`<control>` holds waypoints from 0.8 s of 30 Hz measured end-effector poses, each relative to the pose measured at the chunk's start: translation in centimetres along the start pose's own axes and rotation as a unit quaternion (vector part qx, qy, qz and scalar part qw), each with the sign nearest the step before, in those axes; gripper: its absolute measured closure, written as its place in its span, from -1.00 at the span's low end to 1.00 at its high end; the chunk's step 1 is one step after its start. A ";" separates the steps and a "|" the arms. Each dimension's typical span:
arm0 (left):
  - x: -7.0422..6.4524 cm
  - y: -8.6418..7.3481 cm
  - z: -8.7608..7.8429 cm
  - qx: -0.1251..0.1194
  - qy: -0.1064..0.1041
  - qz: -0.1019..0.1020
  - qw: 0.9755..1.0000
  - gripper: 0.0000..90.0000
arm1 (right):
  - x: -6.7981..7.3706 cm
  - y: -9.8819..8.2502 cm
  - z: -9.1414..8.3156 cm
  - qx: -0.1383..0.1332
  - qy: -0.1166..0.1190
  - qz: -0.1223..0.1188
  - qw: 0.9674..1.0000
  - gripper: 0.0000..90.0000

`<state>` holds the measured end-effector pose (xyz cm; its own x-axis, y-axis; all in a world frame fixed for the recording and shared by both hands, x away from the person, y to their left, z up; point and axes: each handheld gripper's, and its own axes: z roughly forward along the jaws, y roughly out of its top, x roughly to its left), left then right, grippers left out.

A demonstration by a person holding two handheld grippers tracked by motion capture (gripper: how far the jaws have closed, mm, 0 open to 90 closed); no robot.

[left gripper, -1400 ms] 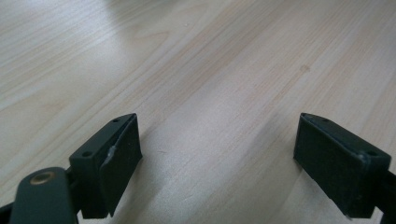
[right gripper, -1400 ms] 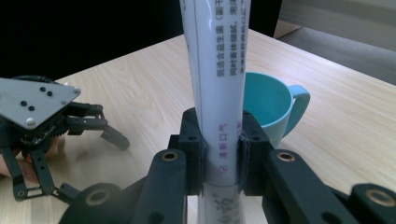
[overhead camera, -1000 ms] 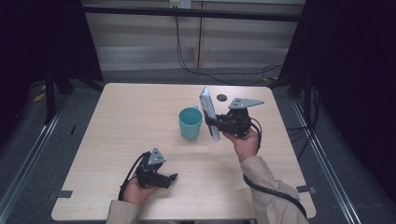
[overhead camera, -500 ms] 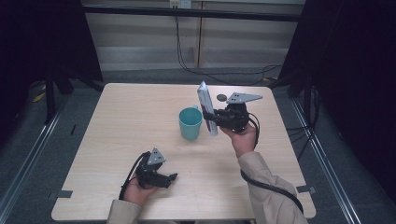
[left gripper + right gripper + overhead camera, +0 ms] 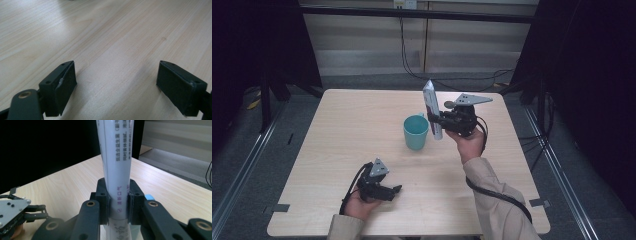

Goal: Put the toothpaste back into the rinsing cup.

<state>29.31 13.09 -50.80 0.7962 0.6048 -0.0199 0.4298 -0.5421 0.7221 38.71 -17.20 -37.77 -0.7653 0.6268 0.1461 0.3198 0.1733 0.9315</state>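
My right gripper [image 5: 435, 121] is shut on a white tube with printed text [image 5: 430, 102], held upright just right of a teal cup [image 5: 416, 132] at the table's middle. In the right gripper view the tube [image 5: 117, 170] rises between both pads, and my right gripper [image 5: 118, 202] clamps it near its lower end. My left gripper [image 5: 396, 190] rests low near the front edge, pointing right. Its jaws stand wide apart in the left gripper view, my left gripper [image 5: 116, 82] holding nothing over bare wood.
The light wooden table [image 5: 337, 130] has free room on its left half and front right. A small dark round object [image 5: 449, 104] lies behind the right gripper. Dark curtains, cables and floor rails surround the table.
The right gripper has carried the tube slightly left, closer to the cup, and a little farther back. The left gripper has stayed where it was.
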 end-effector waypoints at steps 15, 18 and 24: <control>0.0 0.0 0.0 -0.004 0.001 -0.005 1.000 -0.65 | -0.5 0.9 1.5 -0.015 0.002 0.004 1.000 0.67; 0.0 0.0 0.0 -0.004 0.001 -0.005 1.000 -0.65 | -0.4 1.0 1.9 -0.015 0.004 0.002 1.000 0.67; -0.1 0.0 0.0 -0.004 0.000 -0.005 1.000 -0.64 | -0.3 1.0 2.8 -0.012 0.007 0.003 1.000 0.67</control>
<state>29.27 13.05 -50.83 0.7912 0.6110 -0.0268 0.4344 -0.5306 0.7278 40.80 -15.11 -37.81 -0.7707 0.6177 0.1563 0.3112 0.1508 0.9383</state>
